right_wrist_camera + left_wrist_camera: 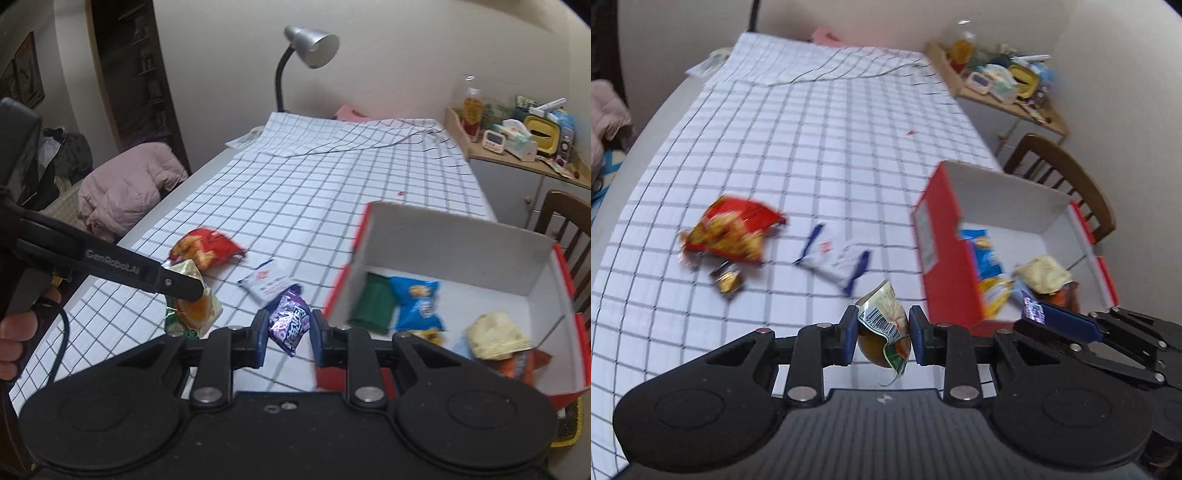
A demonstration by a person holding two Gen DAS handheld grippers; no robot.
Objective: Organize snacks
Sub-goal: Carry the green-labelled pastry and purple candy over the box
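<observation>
Left tongs (pixel 882 334) clenched on a green-and-orange snack packet (pixel 884 328), right tongs (pixel 288 328) gripping a purple snack packet (pixel 289 320), both held up off the checked surface (pixel 820 147) beside the red box (pixel 461 240), where blue, green and yellow snacks lie.

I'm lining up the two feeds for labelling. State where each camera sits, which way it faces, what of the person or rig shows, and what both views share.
Left wrist: sits on the left tongs, looking down across the checked table; shows its own fingers gripping a green-wrapped snack, with the right tongs entering at right.
Right wrist: sits on the right tongs, gripping a purple packet; shows the left tongs and a hand.
Shared: red box, red chip bag, white packet.
</observation>
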